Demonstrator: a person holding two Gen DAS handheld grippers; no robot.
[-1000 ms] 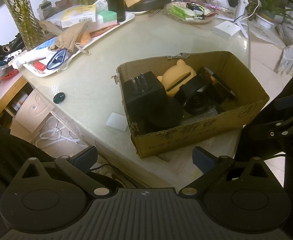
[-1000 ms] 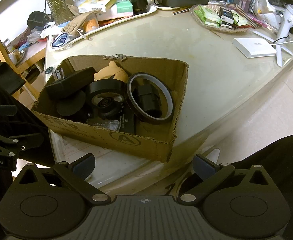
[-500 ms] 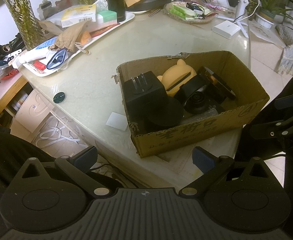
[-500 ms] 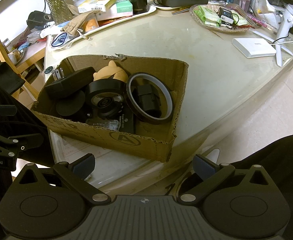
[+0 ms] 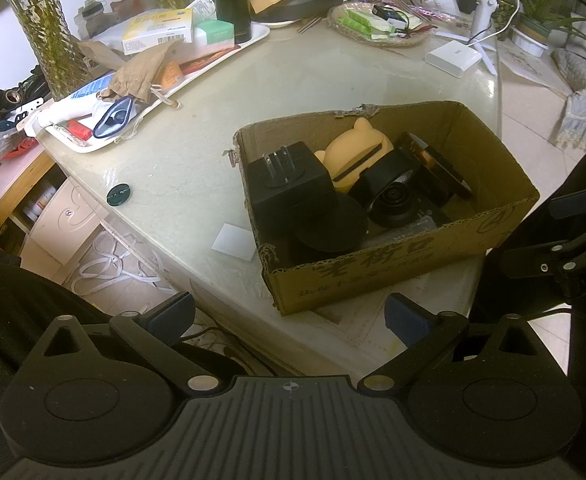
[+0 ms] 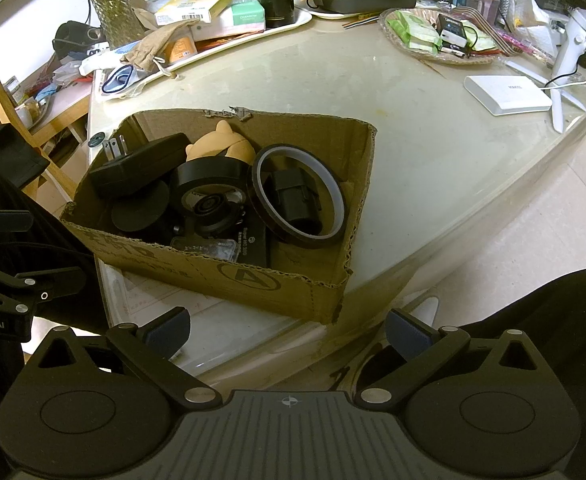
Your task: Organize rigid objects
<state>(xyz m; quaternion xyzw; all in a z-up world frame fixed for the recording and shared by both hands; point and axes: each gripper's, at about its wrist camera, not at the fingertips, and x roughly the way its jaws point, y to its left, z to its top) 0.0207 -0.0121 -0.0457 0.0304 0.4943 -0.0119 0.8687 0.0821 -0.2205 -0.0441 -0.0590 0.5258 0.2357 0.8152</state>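
A cardboard box (image 5: 373,276) stands at the table's near edge; it also shows in the right wrist view (image 6: 249,280). It holds a black plug adapter (image 5: 289,184), an orange bear figure (image 5: 357,152), a black tape roll (image 6: 209,180), a brown tape ring (image 6: 297,196) and a black disc (image 5: 329,224). My left gripper (image 5: 289,314) is open and empty, in front of the box. My right gripper (image 6: 289,328) is open and empty, before the box's right front corner.
A white tray (image 5: 149,92) of clutter lies at the back left. A white box (image 6: 507,94) and a basket of packets (image 6: 433,36) lie at the back right. A small green disc (image 5: 119,193) and a white card (image 5: 233,242) lie left of the box.
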